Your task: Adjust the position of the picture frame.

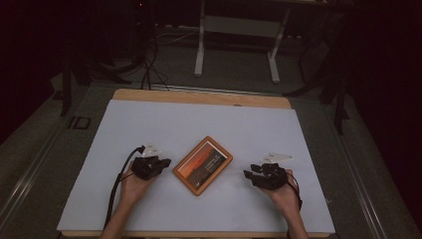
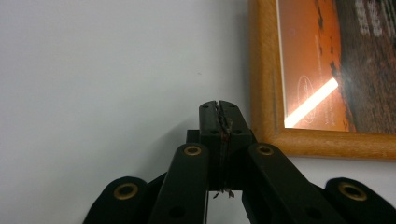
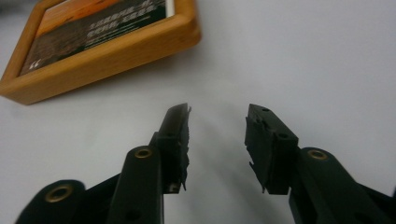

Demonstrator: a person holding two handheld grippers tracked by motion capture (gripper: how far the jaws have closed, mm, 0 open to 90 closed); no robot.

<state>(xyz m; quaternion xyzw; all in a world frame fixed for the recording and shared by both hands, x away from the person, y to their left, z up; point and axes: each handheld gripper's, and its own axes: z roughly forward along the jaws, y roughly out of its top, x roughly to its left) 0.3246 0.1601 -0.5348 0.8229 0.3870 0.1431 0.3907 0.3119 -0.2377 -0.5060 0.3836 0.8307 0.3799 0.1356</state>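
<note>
Closed left hand-held gripper (image 2: 219, 105), framed picture (image 2: 327, 70) (glare streak)

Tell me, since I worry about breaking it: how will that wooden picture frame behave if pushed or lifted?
The picture frame lies flat on the white table cover, so it would probably slide rather than tip. Its thick wooden border looks stiff. The glare streak on its front suggests a glazed, possibly fragile face. The open right tongs would likely grip best on the border.

Orange-wood picture frame (image 1: 202, 165), orange sunset print, white table (image 1: 149, 124)
</note>
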